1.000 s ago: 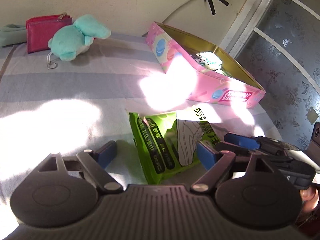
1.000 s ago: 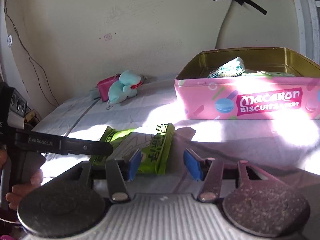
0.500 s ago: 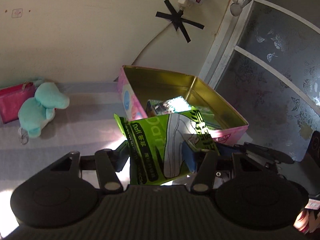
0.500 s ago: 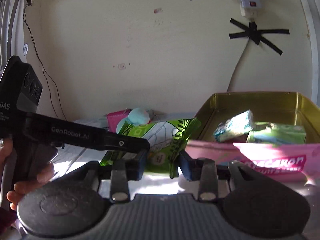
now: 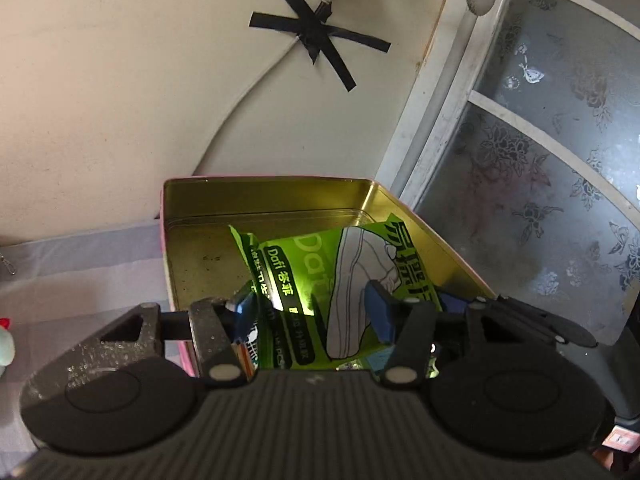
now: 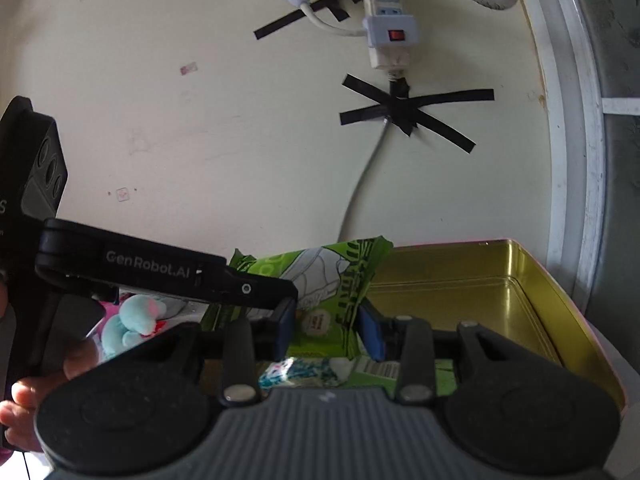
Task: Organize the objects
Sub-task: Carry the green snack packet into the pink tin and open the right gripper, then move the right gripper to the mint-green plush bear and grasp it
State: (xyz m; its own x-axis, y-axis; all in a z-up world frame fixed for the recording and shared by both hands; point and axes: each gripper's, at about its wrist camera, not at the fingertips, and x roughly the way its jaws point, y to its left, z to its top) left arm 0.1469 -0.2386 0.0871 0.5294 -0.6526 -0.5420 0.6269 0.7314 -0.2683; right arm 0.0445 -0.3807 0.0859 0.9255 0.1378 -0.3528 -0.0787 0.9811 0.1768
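A green wipes packet (image 5: 320, 264) hangs upright over the open pink biscuit tin (image 5: 264, 200), gold inside. My left gripper (image 5: 311, 310) is shut on the packet's lower part, a blue pad pressing on each side. My right gripper (image 6: 328, 330) is shut on the same packet (image 6: 332, 276) from the other side, above the tin (image 6: 480, 280). One left finger (image 6: 240, 284) crosses the right wrist view and meets the packet. In the tin under the packet lie a teal patterned packet (image 6: 296, 372) and a pale green one (image 6: 440, 384).
The tin stands on a striped bed sheet (image 5: 80, 264) against a cream wall. A frosted glass door (image 5: 540, 200) is close on the right. A teal plush toy (image 6: 132, 320) lies to the left. A power strip (image 6: 390, 20) is on the wall. A person's hand (image 6: 24, 412) holds the left gripper.
Both grippers closed on the green packet, which lay flat on the sheet. They lifted it and carried it forward until it hangs over the tin.
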